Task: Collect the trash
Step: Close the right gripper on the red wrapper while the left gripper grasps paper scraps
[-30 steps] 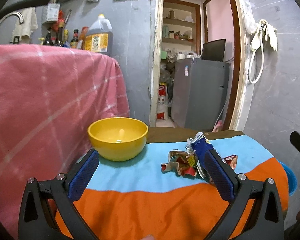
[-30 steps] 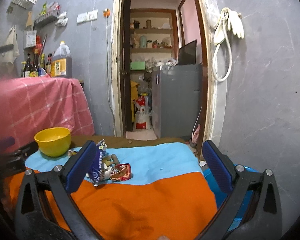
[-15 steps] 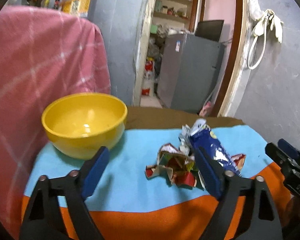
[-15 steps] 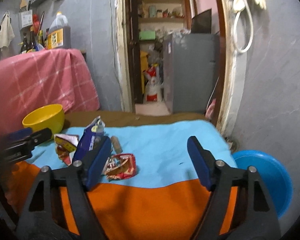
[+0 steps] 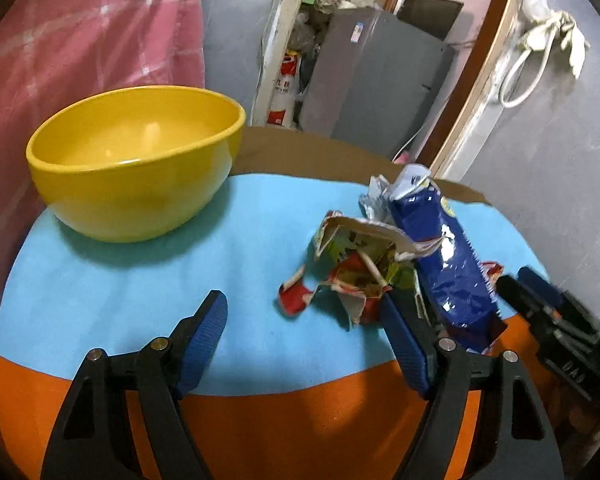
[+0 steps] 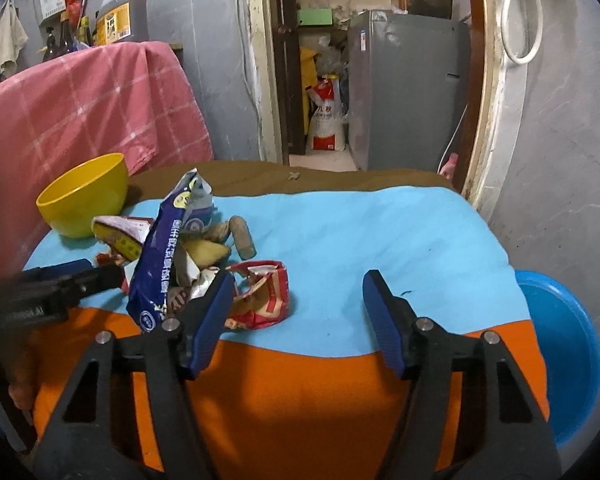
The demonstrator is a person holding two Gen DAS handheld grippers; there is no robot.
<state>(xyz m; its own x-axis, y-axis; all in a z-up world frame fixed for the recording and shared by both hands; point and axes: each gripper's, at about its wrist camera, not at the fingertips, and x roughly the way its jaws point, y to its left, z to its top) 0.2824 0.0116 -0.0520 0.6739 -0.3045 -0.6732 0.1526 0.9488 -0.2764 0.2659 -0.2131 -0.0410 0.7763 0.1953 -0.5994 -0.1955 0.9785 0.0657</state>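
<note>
A pile of trash lies on the blue and orange cloth: a tall blue snack bag, a crumpled multicoloured wrapper, a crumpled red wrapper, and a brown stub. A yellow bowl stands left of the pile. My left gripper is open, low over the cloth, its right finger beside the multicoloured wrapper. My right gripper is open, its left finger beside the red wrapper.
A blue basin sits below the table's right edge. A pink checked cloth hangs at the left behind the bowl. A doorway with a grey fridge lies beyond the table's far edge.
Both grippers have moved forward and down toward the trash pile. The bowl and wrappers now look larger and closer. Both stay open.
</note>
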